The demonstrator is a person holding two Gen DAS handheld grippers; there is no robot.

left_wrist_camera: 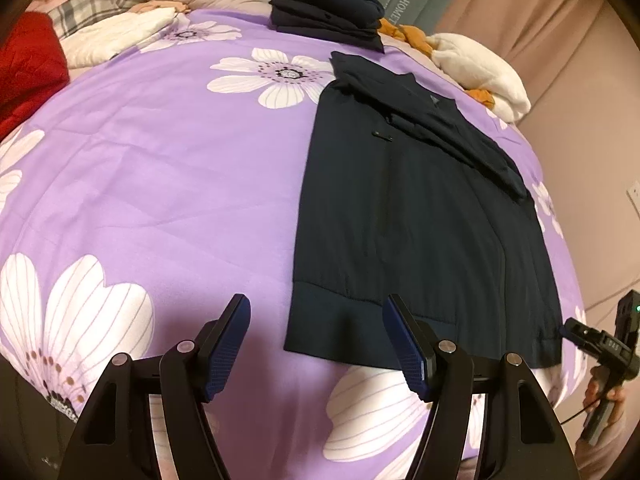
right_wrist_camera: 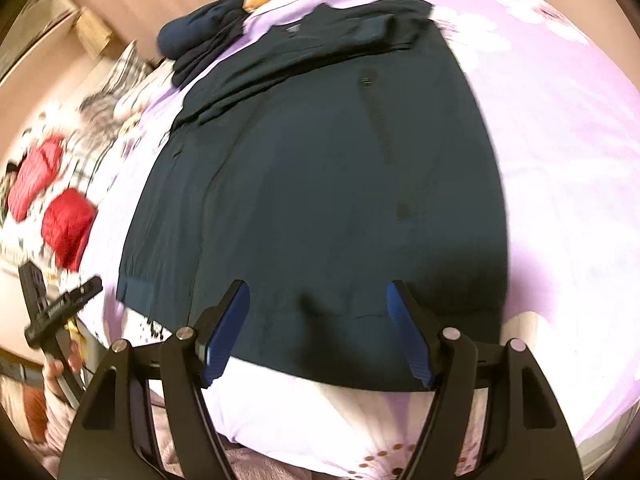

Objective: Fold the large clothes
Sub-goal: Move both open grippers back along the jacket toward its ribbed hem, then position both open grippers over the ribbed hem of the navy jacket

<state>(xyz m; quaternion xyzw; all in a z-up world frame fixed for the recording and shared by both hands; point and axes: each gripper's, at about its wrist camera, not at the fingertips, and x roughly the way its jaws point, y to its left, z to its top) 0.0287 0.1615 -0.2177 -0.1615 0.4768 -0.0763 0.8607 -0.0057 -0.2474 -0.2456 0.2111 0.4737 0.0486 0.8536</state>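
Note:
A dark navy jacket [left_wrist_camera: 416, 216] lies flat on the purple flowered bedspread [left_wrist_camera: 168, 168], its sleeves folded across the chest and its hem towards me. My left gripper [left_wrist_camera: 316, 320] is open and empty, hovering just in front of the hem's left corner. The right gripper shows at the far right in the left wrist view [left_wrist_camera: 568, 330], by the hem's right corner. In the right wrist view the right gripper [right_wrist_camera: 318, 304] is open and empty above the jacket's [right_wrist_camera: 332, 184] hem. The left gripper [right_wrist_camera: 90, 286] appears at the left there.
A stack of folded dark clothes [left_wrist_camera: 328, 12] sits at the far side of the bed. White and orange bedding [left_wrist_camera: 480, 68] lies at the back right, a red item [left_wrist_camera: 28, 68] at the left. A curtain [left_wrist_camera: 520, 4] hangs behind.

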